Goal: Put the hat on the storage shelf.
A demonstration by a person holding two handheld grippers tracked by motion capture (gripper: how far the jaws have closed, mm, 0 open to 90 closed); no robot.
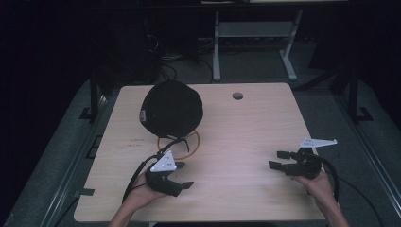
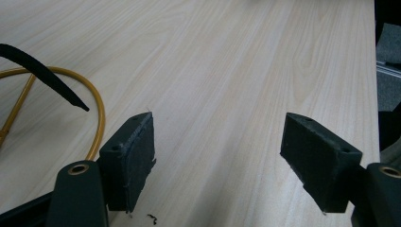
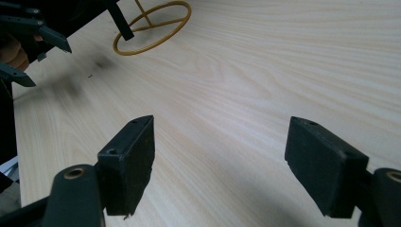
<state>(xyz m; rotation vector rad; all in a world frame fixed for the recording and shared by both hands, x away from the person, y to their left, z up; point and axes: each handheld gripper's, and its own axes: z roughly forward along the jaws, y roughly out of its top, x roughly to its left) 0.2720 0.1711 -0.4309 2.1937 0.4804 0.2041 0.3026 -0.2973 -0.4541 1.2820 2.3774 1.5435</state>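
A black round hat (image 1: pixel 171 108) sits on a stand with a gold wire ring base (image 1: pixel 195 140) at the table's middle left. My left gripper (image 1: pixel 183 175) is held low near the front left, just in front of that ring, jaws wide apart with nothing between them. In the left gripper view the gold ring (image 2: pixel 98 124) and a black strap end (image 2: pixel 52 80) lie to the left of my open jaws. My right gripper (image 1: pixel 278 160) hovers at the front right, pointing left, jaws open and empty. The right gripper view has the gold ring (image 3: pixel 153 26) far off.
The light wooden table (image 1: pixel 246 132) has a round cable hole (image 1: pixel 238 96) near its far edge. Black cables trail from both grippers. A white desk frame (image 1: pixel 255 42) stands on the dark floor beyond. The other hand's gripper (image 3: pixel 33 42) appears at the upper left of the right gripper view.
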